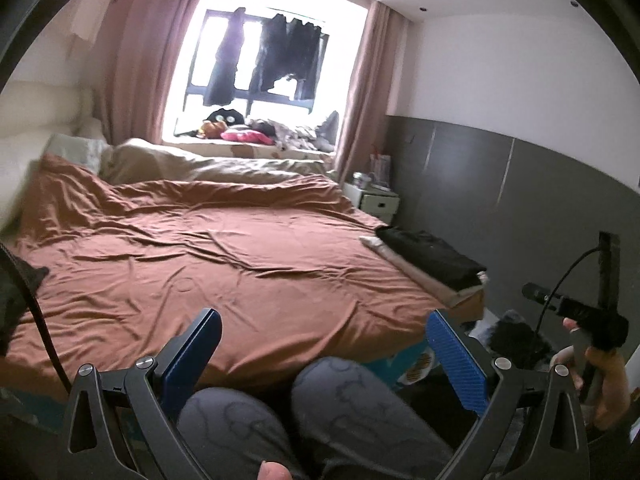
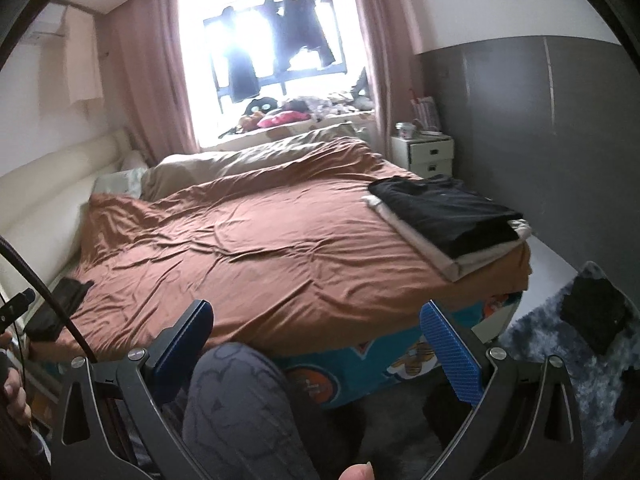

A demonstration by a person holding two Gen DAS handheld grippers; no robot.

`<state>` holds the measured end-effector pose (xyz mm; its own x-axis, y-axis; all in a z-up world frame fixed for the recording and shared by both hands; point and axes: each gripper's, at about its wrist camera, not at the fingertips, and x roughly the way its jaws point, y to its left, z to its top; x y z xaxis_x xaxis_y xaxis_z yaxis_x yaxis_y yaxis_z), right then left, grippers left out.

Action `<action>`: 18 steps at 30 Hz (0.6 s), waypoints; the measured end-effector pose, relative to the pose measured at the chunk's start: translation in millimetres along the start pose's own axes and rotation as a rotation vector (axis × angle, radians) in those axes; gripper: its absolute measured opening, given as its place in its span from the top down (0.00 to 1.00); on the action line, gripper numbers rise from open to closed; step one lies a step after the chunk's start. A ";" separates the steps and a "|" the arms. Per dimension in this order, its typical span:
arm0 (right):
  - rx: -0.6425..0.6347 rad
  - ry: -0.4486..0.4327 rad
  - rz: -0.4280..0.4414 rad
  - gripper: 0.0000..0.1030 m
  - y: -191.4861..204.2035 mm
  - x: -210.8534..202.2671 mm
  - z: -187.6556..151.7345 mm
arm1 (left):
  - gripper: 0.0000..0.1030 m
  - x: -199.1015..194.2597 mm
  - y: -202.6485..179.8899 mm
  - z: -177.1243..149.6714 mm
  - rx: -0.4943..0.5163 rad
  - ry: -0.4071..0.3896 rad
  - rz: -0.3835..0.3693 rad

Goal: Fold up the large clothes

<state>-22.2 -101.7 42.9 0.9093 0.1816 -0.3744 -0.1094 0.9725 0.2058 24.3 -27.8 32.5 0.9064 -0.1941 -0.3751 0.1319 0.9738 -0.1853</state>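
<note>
Left claw (image 1: 324, 354) is released, blue pads (image 1: 456, 360) spread wide w/ nothing between them, hovering low over the person's knees (image 1: 352, 392) at the foot of the bed (image 1: 200, 248). Right claw (image 2: 316, 346) is likewise released, pads (image 2: 450, 354) wide apart & empty, also above a knee (image 2: 236, 392) just short of the bed edge. Neither claw touches any fabric. In the left view the right hand (image 1: 600, 376) shows at far right, gripping its black handle w/ a cable running up. The bed is covered by a wrinkled brown sheet (image 2: 248, 248); a beige duvet (image 2: 248, 160) is bunched at its far side under the window (image 2: 272, 52). The task's clothes sit as a folded stack (image 2: 448, 220) on the bed's near right corner: a black garment (image 2: 448, 208) on top of a pale folded one (image 2: 444, 262), edges roughly aligned w/ the bed edge. A 2nd dark item (image 2: 60, 308) lies at the bed's left edge. On the floor right of the bed, a grey shaggy rug (image 2: 540, 328) carries a black piece (image 2: 592, 312). Beyond the bed's far right corner stands a white nightstand (image 2: 424, 156). Dark clothes (image 2: 296, 36) hang in the window; soft toys (image 2: 280, 116) line its sill.
</note>
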 end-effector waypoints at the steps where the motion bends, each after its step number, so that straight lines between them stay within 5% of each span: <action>1: -0.003 -0.002 0.007 0.00 4.9 0.0 -3.9 | 0.00 -3.5 2.2 -5.2 0.000 -0.002 0.010; 18: -0.044 -0.014 0.014 0.00 21.8 20.1 -29.2 | 0.00 -20.5 13.4 -31.4 0.002 -0.036 0.103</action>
<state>-18.0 -72.6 13.5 0.9131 0.1934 -0.3588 -0.1394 0.9754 0.1709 -5.0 -14.4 9.1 0.9291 -0.0887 -0.3591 0.0379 0.9886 -0.1459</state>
